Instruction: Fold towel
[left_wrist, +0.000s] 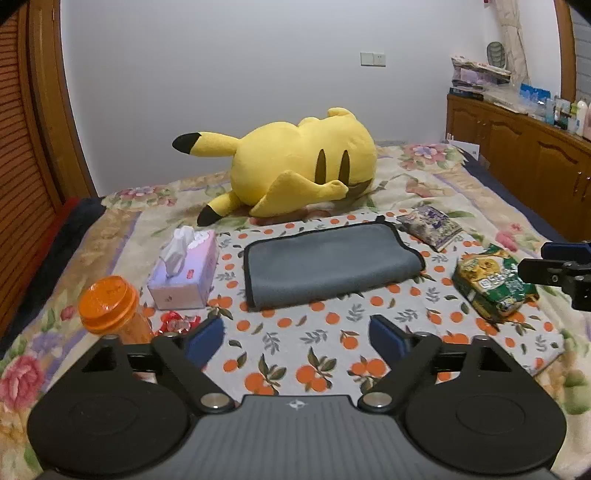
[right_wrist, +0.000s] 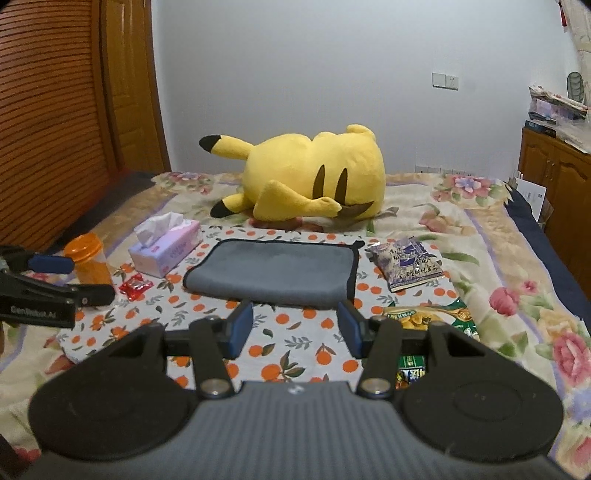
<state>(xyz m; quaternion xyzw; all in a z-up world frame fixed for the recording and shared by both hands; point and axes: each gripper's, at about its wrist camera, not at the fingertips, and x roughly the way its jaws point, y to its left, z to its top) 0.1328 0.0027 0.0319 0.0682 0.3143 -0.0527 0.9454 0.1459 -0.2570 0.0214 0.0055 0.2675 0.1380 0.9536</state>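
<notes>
A grey towel (left_wrist: 328, 264) with a black hem lies folded into a flat rectangle on an orange-print cloth (left_wrist: 295, 343) on the bed. It also shows in the right wrist view (right_wrist: 275, 273). My left gripper (left_wrist: 295, 338) is open and empty, held above the cloth in front of the towel. My right gripper (right_wrist: 293, 326) is open and empty, also just in front of the towel's near edge. The right gripper appears at the right edge of the left wrist view (left_wrist: 561, 269), and the left gripper at the left edge of the right wrist view (right_wrist: 55, 280).
A tissue box (left_wrist: 184, 269), an orange-lidded jar (left_wrist: 110, 310) and a red wrapper (left_wrist: 177, 323) lie left of the towel. A purple snack bag (left_wrist: 430, 227) and a green snack bag (left_wrist: 493, 284) lie right. A yellow plush toy (left_wrist: 295, 166) lies behind. Wooden cabinets (left_wrist: 517, 162) stand at right.
</notes>
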